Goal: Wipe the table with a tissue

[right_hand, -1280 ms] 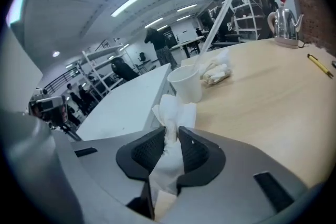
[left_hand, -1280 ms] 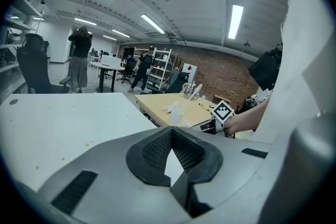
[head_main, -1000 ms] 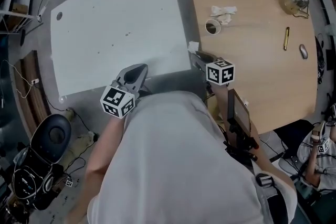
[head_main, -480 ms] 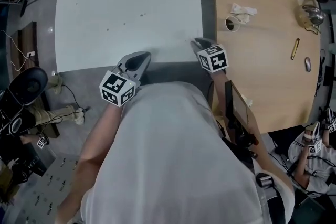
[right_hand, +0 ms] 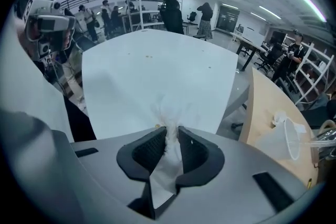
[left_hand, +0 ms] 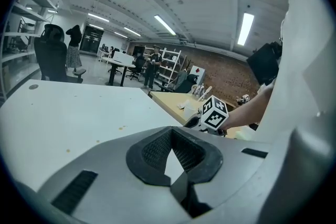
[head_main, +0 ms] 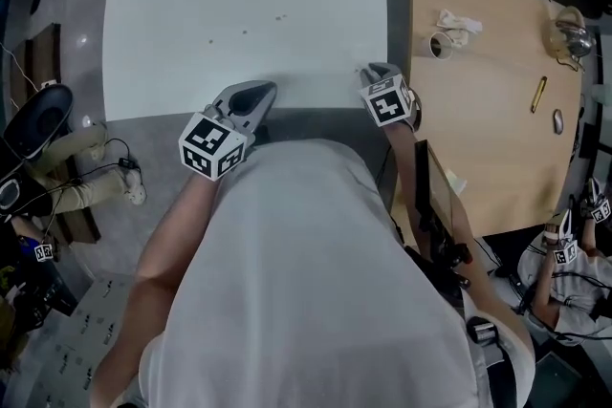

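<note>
Right gripper: it [head_main: 369, 72] hangs over the near edge of the white table [head_main: 239, 14], close to that table's right-hand corner, nose tipped well down, marker cube [head_main: 387, 100] facing up.
Right jaws: closing as I watch, and in the right gripper view [right_hand: 169, 136] there's white paper packed between the two dark pads, both of them pressing on it.
Tissue: the tissue [right_hand: 167, 162] is pinched upright in that right gripper, one end trailing back into the gripper's throat, the other fanning out in a frayed tuft past the tips, over the white top.
Contact: whether the tuft actually presses on the table, I can't tell from here.
Left gripper: it [head_main: 260, 91] sits at the same near edge, further left, well apart from the right one, pointing only slightly down.
Left jaws: in the left gripper view [left_hand: 170, 134] the tips meet, nothing between them, just white table showing through the gap behind.
Table surface: a scatter of small brown specks [head_main: 279, 17] out in the middle; one speck [right_hand: 156, 126] lies just beside the tissue's tuft.
Next table: a wooden table [head_main: 488, 129] stands to the right, with a cup [head_main: 440, 45] and crumpled paper [head_main: 459, 22] touching it.
Person: leaning over the near edge, light shirt filling the foreground.
</note>
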{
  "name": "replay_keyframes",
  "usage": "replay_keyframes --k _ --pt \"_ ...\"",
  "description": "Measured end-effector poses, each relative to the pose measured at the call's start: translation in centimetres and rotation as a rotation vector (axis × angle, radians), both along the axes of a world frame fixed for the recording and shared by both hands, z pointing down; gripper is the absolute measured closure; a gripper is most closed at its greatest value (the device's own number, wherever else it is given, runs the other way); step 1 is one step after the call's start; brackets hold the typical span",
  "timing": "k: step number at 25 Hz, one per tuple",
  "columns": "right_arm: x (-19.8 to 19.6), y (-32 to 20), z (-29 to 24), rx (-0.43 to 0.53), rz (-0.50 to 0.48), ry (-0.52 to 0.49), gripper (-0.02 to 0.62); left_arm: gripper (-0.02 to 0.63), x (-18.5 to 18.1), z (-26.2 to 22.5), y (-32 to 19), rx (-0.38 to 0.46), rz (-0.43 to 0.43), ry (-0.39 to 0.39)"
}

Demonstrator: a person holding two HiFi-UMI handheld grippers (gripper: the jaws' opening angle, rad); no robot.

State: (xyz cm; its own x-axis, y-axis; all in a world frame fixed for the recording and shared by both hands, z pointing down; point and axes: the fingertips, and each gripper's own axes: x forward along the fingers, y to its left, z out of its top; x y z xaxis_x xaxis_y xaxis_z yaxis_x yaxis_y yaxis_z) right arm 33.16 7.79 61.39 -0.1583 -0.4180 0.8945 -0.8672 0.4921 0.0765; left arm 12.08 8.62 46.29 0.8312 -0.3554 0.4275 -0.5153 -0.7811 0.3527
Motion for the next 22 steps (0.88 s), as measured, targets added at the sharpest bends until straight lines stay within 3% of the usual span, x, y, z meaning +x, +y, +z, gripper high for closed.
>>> replay_keyframes --k 15,19,22 --pt "-4.3 2.1 0.2 0.019 -0.005 -0.046 0.52 0.601 -1.5 0.0 -1.5 0.0 0.097 0.022" --pt "-6.3 2.9 0.1 -0.019 -0.088 -0.162 0.52 0.601 -1.2 -0.2 -1.6 0.005 0.109 0.032" --pt "-3.5 1.4 -1.2 0.056 0.092 -0.22 0.518 0.601 -1.4 -0.4 -1.8 0.009 0.103 0.035"
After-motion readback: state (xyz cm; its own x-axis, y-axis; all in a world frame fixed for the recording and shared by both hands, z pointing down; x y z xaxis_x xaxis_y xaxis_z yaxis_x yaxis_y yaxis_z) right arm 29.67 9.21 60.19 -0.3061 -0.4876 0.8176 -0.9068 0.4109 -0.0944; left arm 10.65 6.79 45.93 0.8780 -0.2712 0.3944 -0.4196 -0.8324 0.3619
